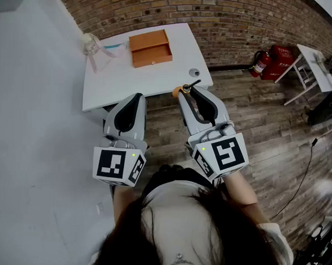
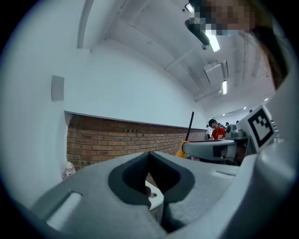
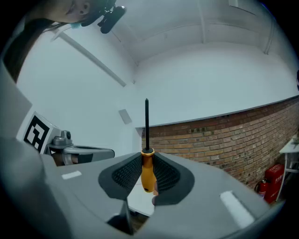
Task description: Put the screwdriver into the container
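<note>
At the near edge of the white table [image 1: 110,89], close to its right-hand corner, I am holding the screwdriver [image 1: 180,91] in my right gripper [image 1: 186,93]. Its jaws are clamping the orange handle [image 3: 147,170], with the ribbed pads [image 3: 125,175] pressing it from both sides. The black shaft [image 3: 146,123] is pointing straight out past the tips, upright in the right gripper view.

My left gripper [image 1: 137,97] is hovering just beside the right one, also at the table's near edge. Its jaws are resting together, tips touching, and are gripping nothing. Behind the tips, a corner of the table [image 2: 155,198] is showing through the small gap between the pads.

The container [image 1: 151,47], a shallow orange box with an open top, is sitting on the far half of the table, well apart from the screwdriver. A clear plastic bag [image 1: 94,48] is lying near the table's far left corner, and a small round grey piece [image 1: 194,72] is lying near its right edge.

A brick wall [image 1: 230,17] is running behind the table. A red fire extinguisher [image 1: 262,63] is standing at the foot of the wall on the wooden floor [image 1: 264,122], near a second white table [image 1: 316,65]
</note>
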A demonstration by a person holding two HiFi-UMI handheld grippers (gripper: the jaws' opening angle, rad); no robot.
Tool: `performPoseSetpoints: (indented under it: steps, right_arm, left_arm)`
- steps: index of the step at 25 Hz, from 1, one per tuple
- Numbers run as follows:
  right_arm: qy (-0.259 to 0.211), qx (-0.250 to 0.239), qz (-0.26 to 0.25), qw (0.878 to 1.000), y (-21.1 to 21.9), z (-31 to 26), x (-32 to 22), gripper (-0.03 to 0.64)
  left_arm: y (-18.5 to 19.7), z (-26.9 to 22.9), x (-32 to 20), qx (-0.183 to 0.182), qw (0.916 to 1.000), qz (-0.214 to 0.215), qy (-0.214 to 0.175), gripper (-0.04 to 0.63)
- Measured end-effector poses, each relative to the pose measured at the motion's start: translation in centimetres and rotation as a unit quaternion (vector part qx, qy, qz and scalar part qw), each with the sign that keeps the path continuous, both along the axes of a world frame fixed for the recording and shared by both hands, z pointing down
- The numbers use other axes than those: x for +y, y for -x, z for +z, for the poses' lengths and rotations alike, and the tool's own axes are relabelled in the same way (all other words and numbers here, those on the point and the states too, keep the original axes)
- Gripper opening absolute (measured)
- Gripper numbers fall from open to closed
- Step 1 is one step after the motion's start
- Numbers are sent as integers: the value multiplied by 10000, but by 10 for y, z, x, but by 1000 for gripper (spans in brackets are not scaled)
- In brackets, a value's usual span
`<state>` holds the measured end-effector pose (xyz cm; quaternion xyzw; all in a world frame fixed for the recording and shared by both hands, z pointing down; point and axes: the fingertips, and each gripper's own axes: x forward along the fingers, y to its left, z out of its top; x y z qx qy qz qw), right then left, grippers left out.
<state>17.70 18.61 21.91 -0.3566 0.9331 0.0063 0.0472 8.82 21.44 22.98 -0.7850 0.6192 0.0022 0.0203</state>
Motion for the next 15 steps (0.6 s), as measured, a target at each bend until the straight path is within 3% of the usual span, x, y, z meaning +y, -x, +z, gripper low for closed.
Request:
performPoseSetpoints:
  steps: [15]
  right_arm:
    - [40, -217, -310, 9993, -10, 9, -17, 81]
  left_arm:
    - [-17, 9, -21, -14, 9999, -83, 79, 2]
